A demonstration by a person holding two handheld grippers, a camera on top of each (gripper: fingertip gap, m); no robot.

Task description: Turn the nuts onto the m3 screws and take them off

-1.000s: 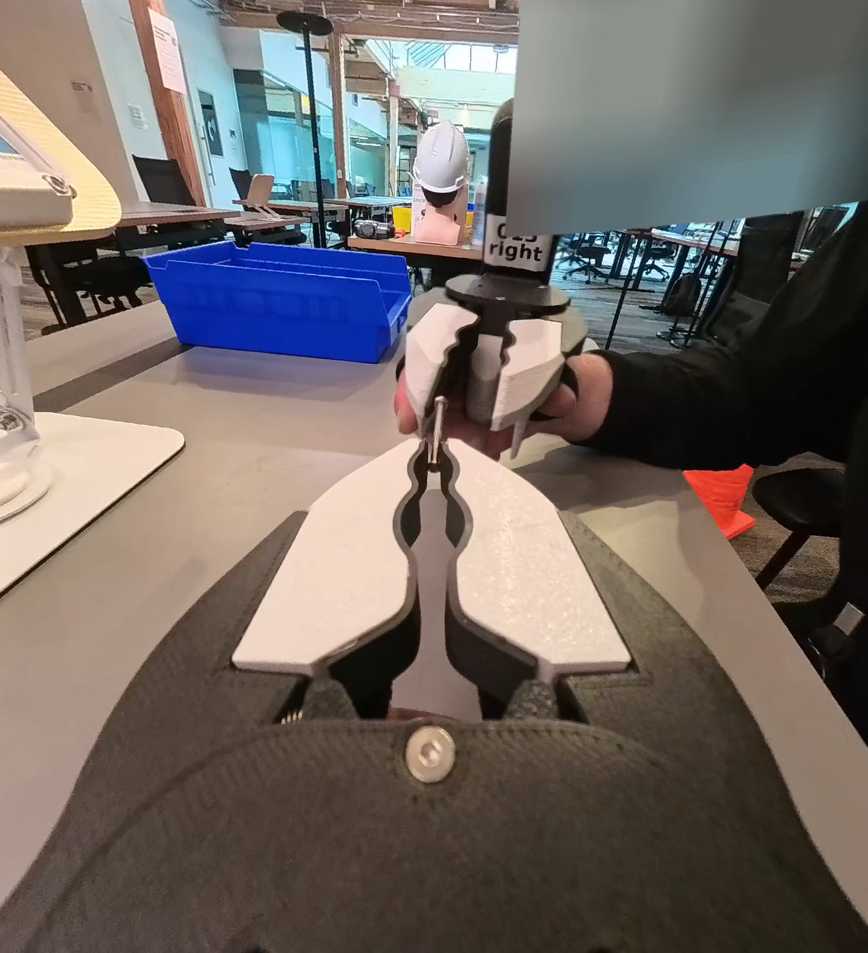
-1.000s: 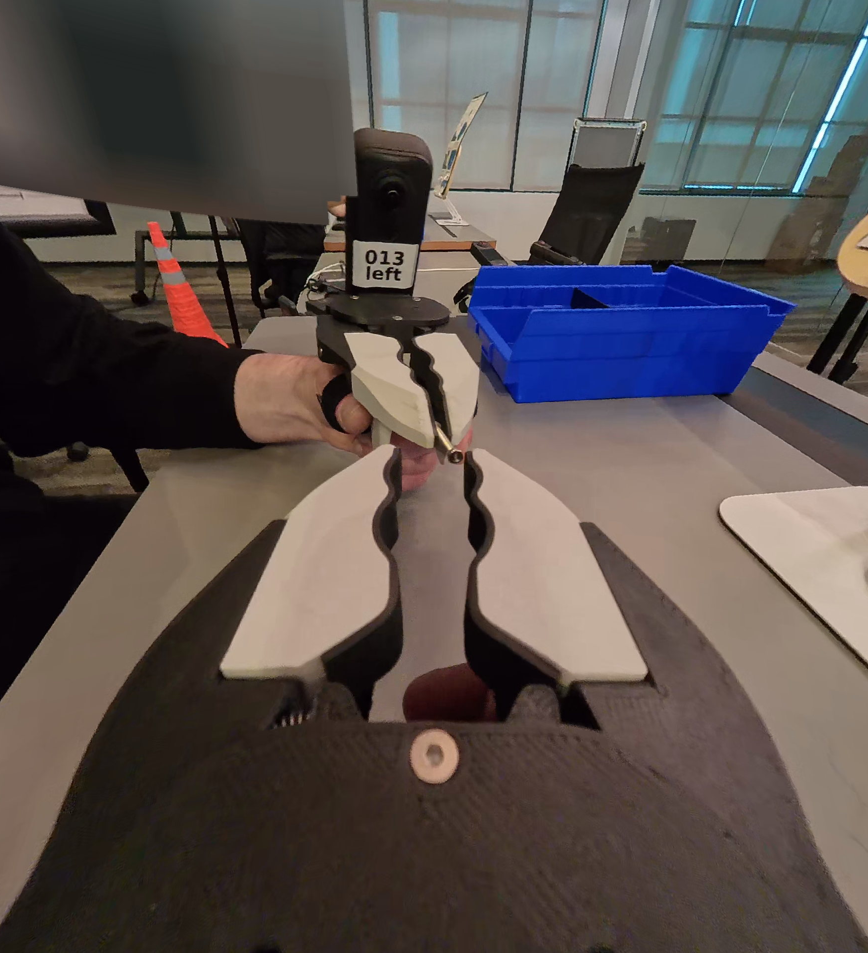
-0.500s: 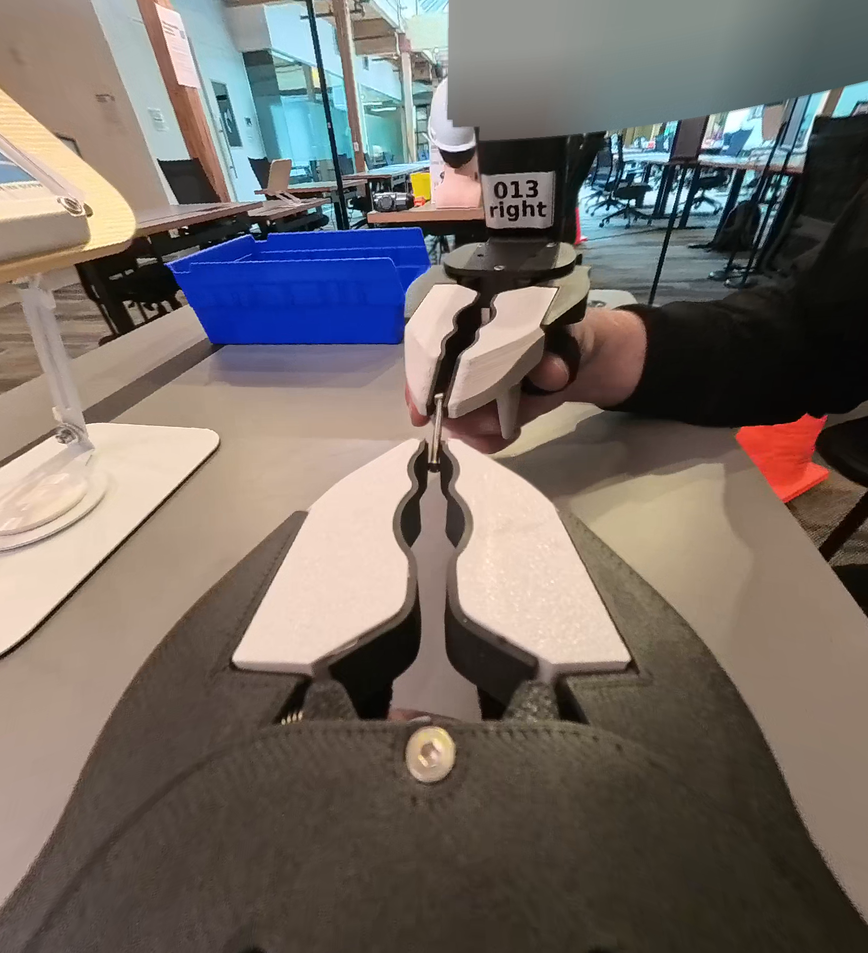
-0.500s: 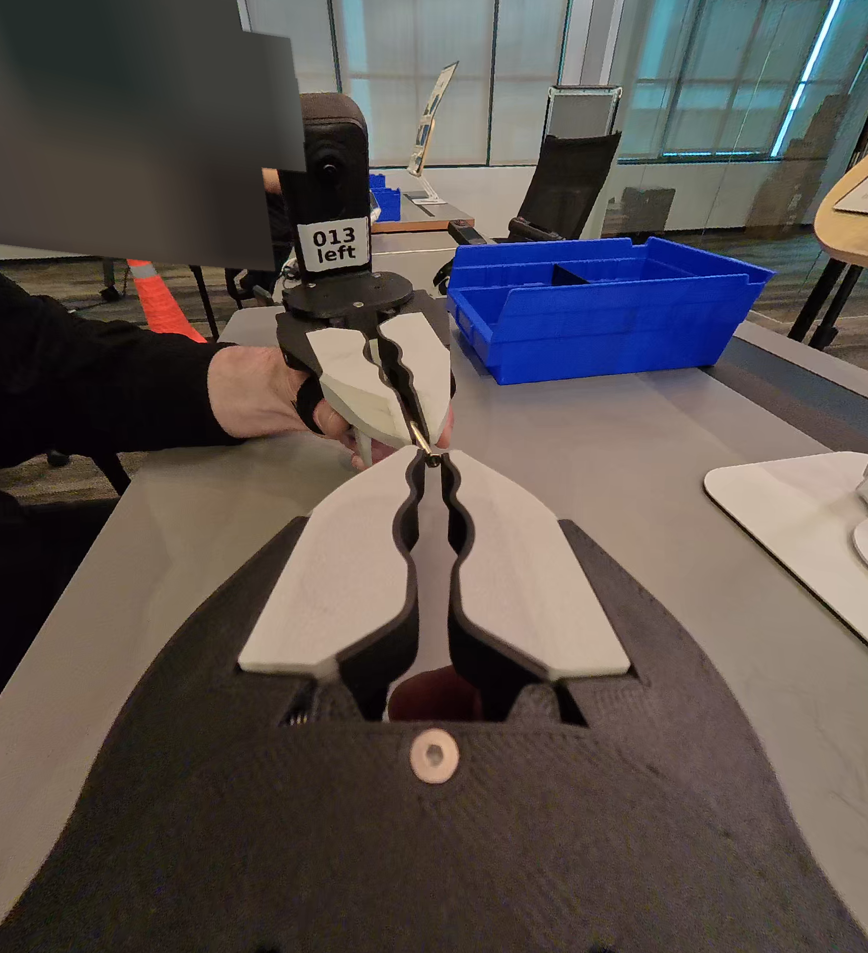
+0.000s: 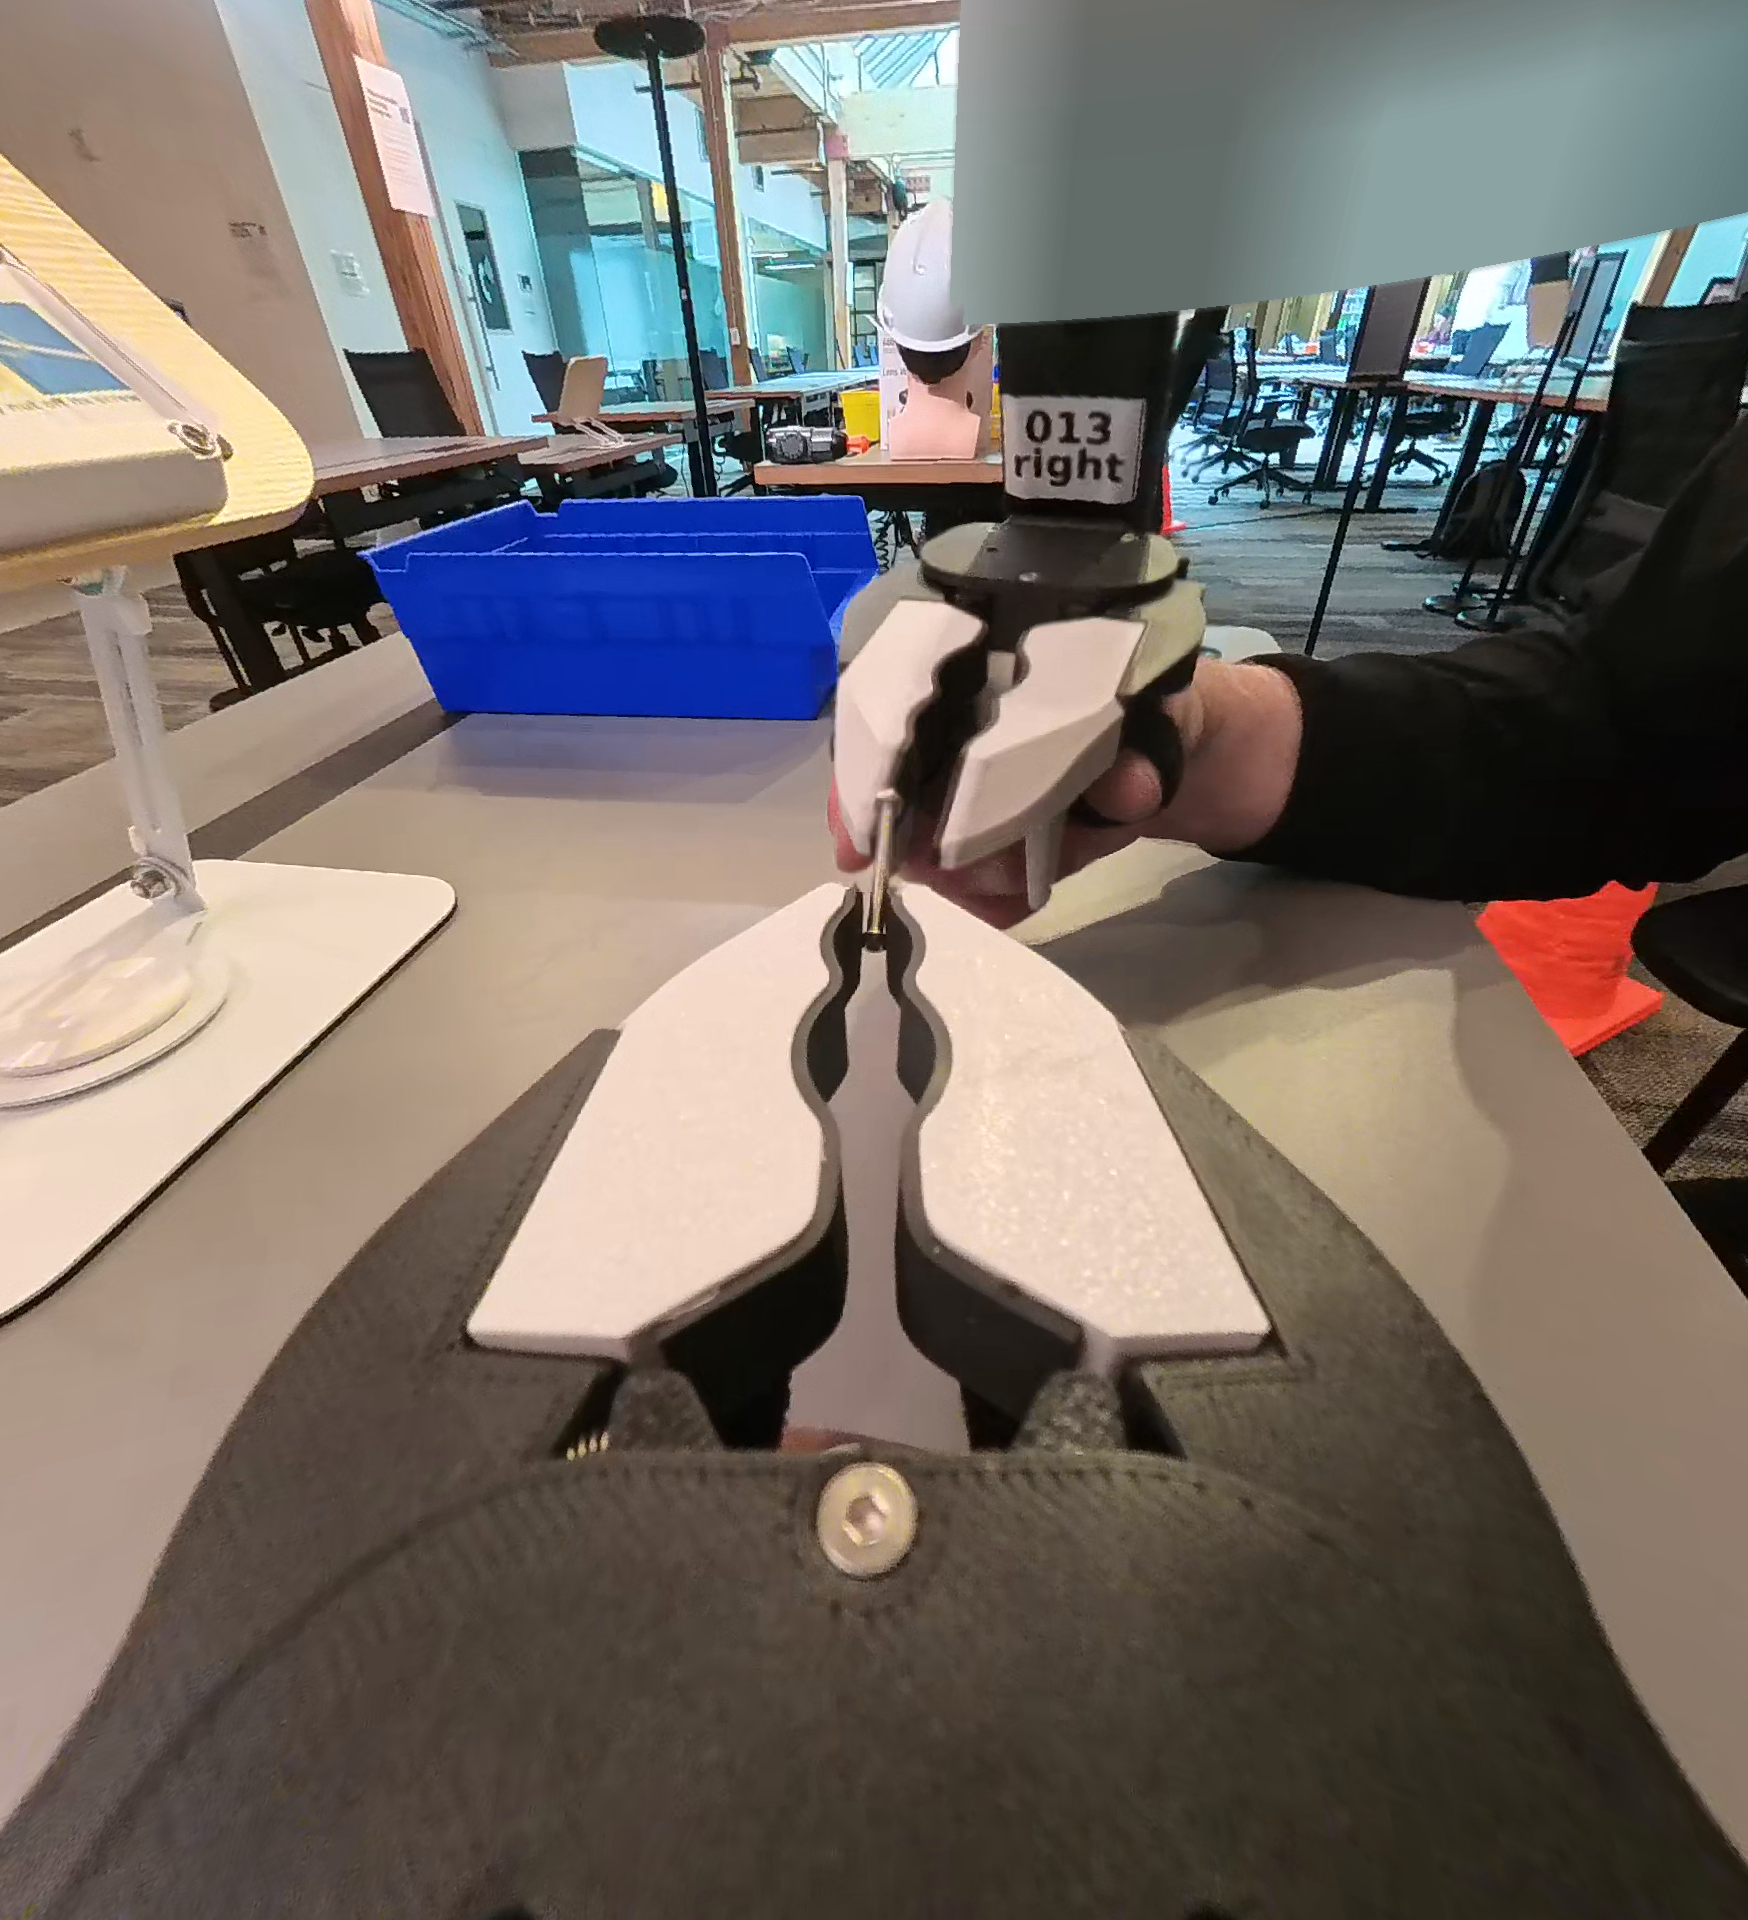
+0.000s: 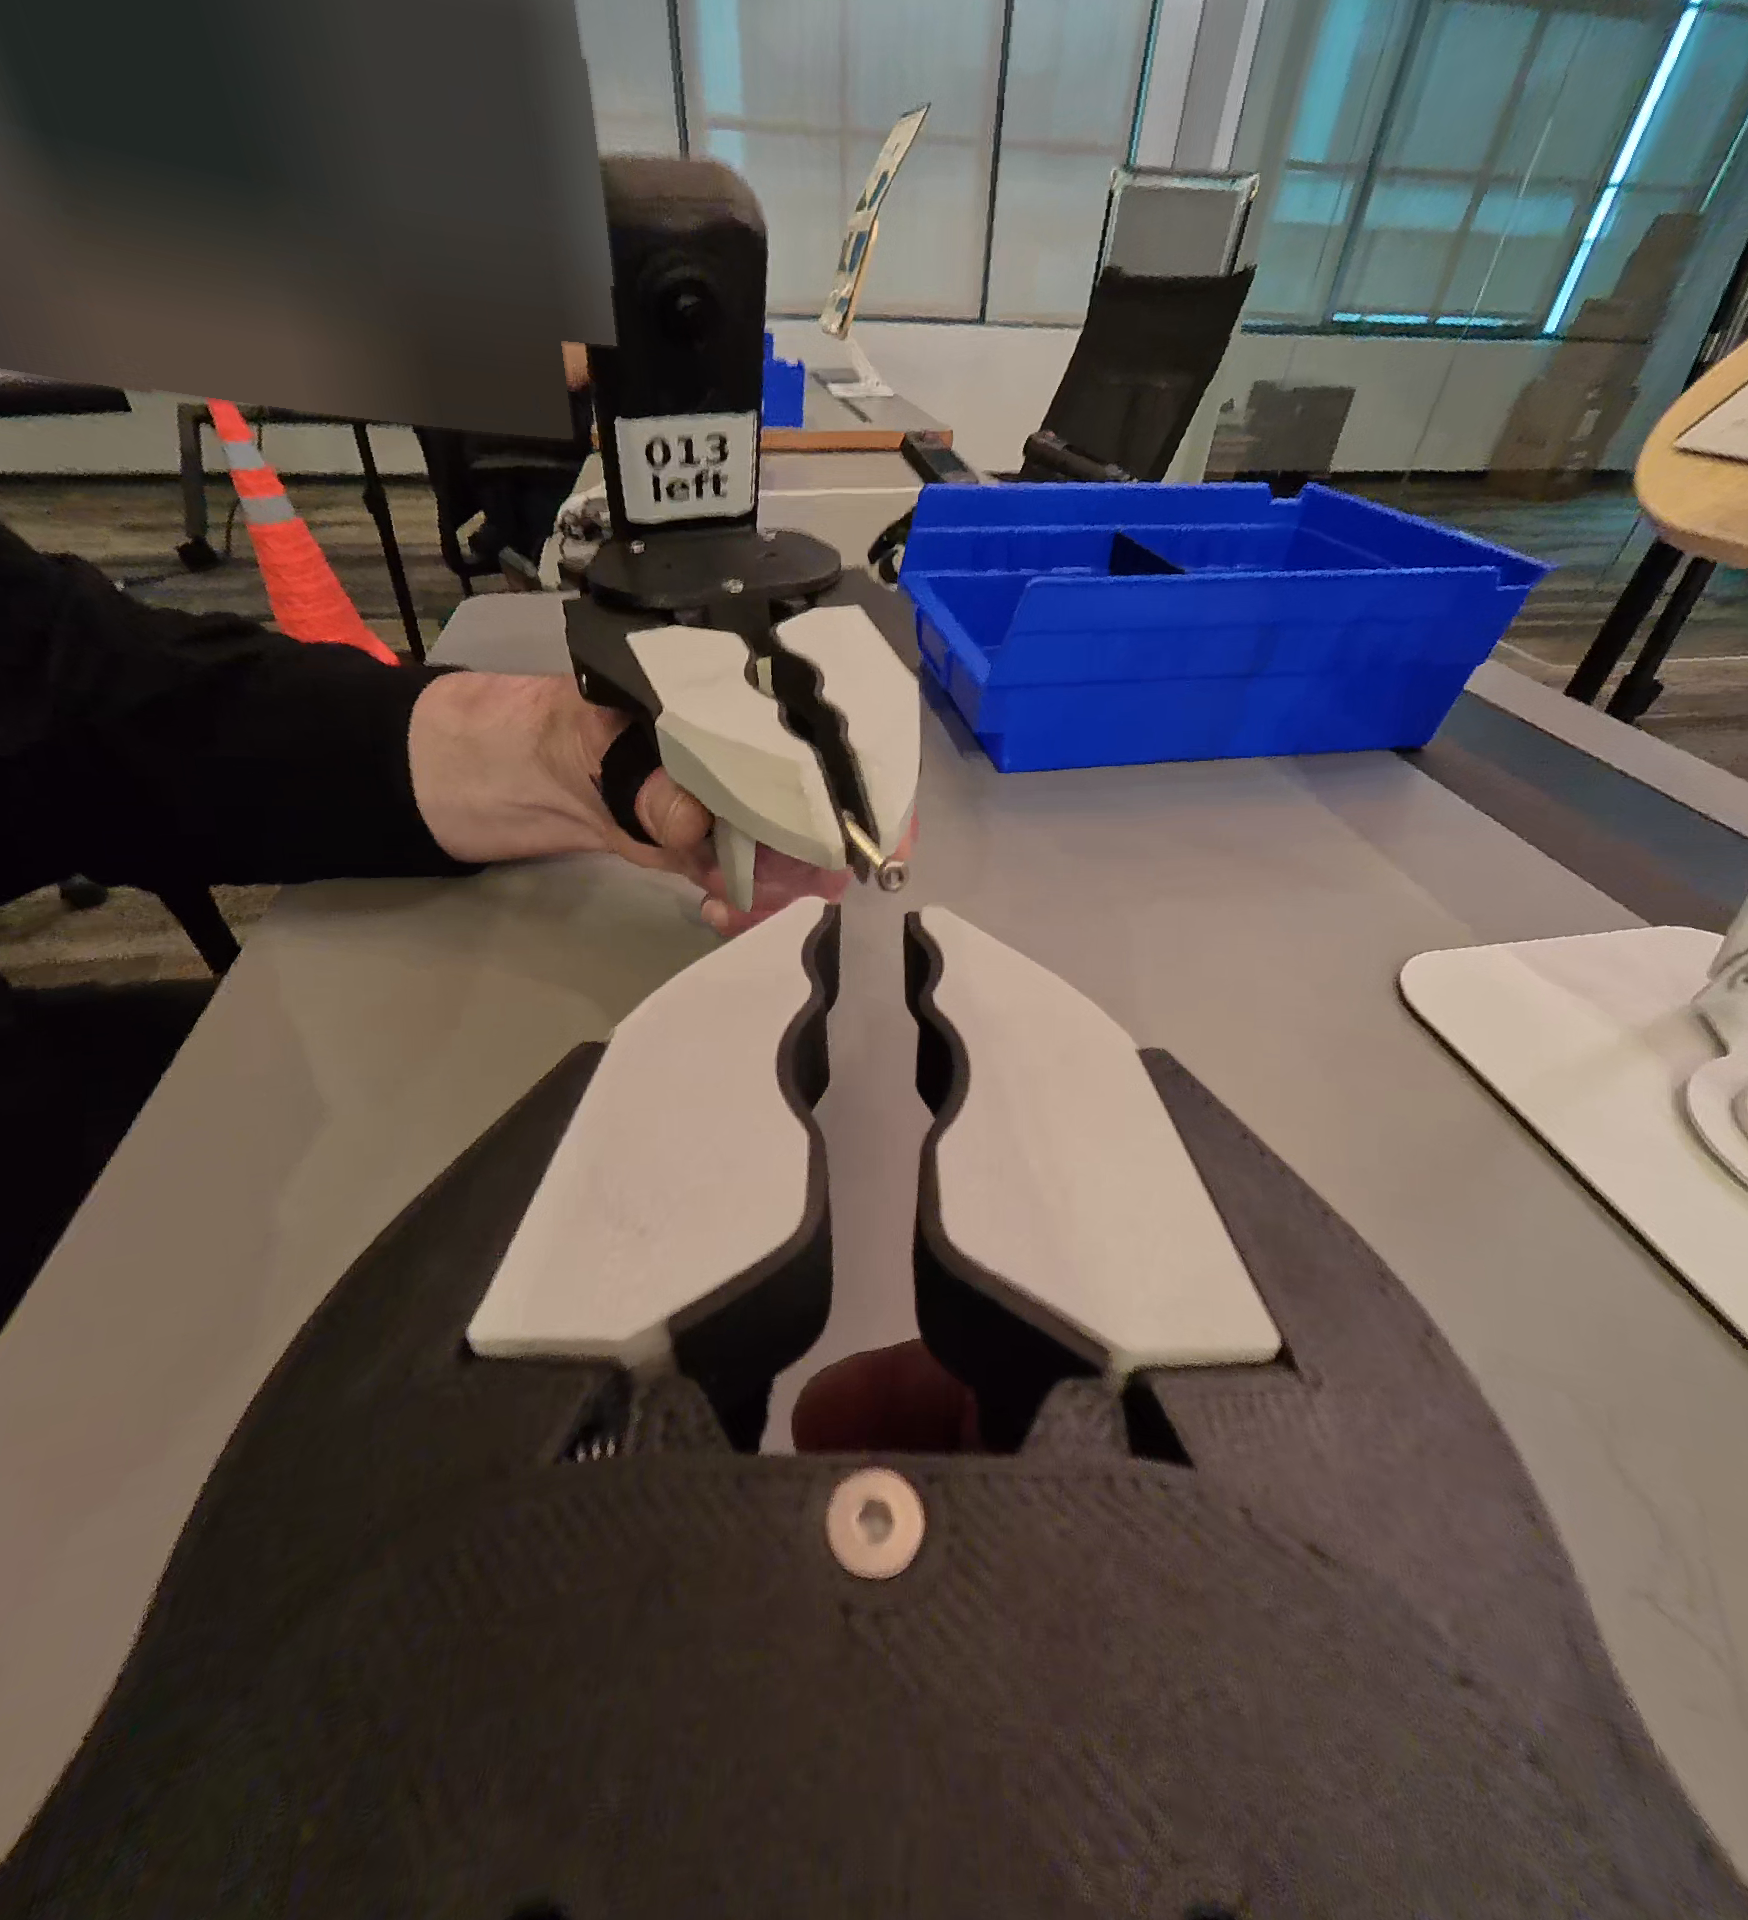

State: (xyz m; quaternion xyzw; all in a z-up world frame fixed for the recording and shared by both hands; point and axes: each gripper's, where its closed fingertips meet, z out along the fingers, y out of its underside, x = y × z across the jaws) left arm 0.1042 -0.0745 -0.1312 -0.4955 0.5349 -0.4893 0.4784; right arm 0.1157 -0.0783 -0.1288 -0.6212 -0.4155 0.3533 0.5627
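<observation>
My left gripper (image 5: pixel 875 916) is shut on a thin metal M3 screw (image 5: pixel 880 857), which sticks out past its tips towards my right gripper (image 5: pixel 906 842). In the right wrist view the left gripper (image 6: pixel 854 831) holds the screw (image 6: pixel 862 836) with a small nut (image 6: pixel 889 876) on its free end. My right gripper (image 6: pixel 870 920) is open with a narrow gap. Its tips sit just below the nut and do not touch it. Both grippers are held above the grey table (image 5: pixel 589 831).
A blue bin (image 5: pixel 631 623) stands on the far part of the table, also seen in the right wrist view (image 6: pixel 1213 623). A white stand base (image 5: pixel 174 1039) lies to one side. An orange cone (image 5: pixel 1566 966) stands off the table edge. A person's hands and black sleeves hold the grippers. Less than 4 cm separates the two grippers' tips.
My right gripper went from open to shut on the nut end of the screw, then opened again and drew back slightly. My left gripper kept hold of the screw.
</observation>
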